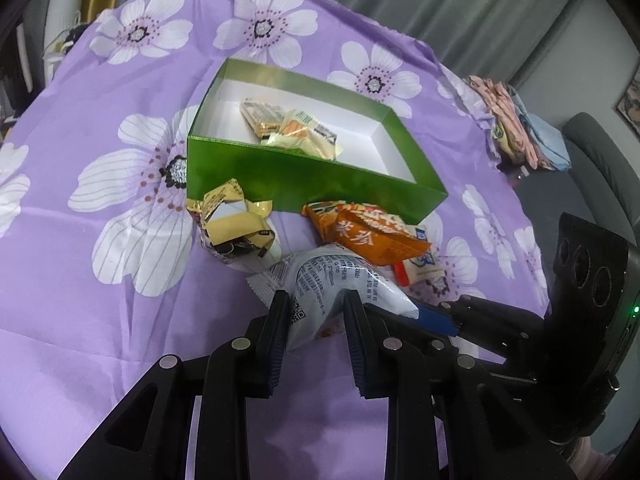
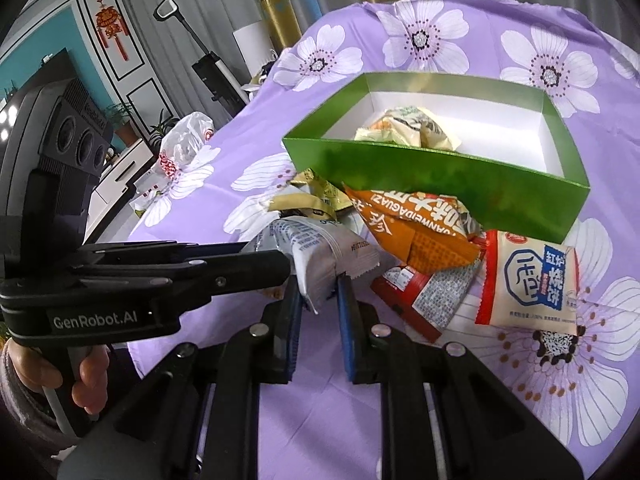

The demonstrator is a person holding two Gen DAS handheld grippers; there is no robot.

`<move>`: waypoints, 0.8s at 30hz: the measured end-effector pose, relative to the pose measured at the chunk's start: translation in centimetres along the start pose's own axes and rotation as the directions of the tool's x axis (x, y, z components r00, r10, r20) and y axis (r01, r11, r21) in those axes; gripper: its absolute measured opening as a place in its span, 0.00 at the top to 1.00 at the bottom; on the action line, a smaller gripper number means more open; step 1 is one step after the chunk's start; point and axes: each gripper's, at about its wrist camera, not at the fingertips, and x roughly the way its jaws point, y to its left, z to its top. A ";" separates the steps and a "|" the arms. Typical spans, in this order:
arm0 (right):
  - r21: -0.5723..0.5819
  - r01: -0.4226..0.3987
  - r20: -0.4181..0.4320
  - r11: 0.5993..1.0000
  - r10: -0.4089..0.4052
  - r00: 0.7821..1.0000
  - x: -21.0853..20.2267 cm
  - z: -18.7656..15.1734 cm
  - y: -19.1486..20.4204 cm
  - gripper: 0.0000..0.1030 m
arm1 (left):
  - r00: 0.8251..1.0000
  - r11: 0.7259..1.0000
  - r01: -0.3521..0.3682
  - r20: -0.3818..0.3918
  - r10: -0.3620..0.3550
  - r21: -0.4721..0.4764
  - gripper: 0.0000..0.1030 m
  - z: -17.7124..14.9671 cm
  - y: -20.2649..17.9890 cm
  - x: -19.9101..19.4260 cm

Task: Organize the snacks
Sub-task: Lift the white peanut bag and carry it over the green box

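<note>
Plainly, both claws have the same packet.
White packet: a crinkly white snack packet (image 1: 340,284) held just in front of the green box (image 1: 304,184), over the purple flowered cloth (image 1: 100,320) on the worktop.
Left claw: the left claw (image 1: 314,300) is closed tight on one end of the packet, near its printed code.
Right claw: the right claw (image 2: 320,288) is pinched shut on the other end, by the crimped seal.
How it handles: I judge it light, soft and puffy, with slick film; contents may crush, so the flat sealed ends are the safest hold.
Other snacks: an orange packet (image 2: 416,228) and gold wrappers (image 1: 236,220) lie against the box's near wall; a few pale packets (image 1: 288,124) already sit inside.
Left view only: a pile of folded cloth (image 1: 520,120) at the far edge of the worktop.
Right view only: a cream packet with blue lettering (image 2: 532,284) and a red-edged packet (image 2: 420,296) just beside the orange one, a clear plastic bag (image 2: 184,140) well apart, and the person's hand (image 2: 84,376) gripping the left tool's handle.
</note>
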 end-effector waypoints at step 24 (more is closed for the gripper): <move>-0.086 0.009 0.145 0.996 0.003 0.989 -5.5 2.4 2.7 0.82 | 0.987 0.995 -0.030 0.160 0.013 0.099 0.73 1.7 -3.1 -5.9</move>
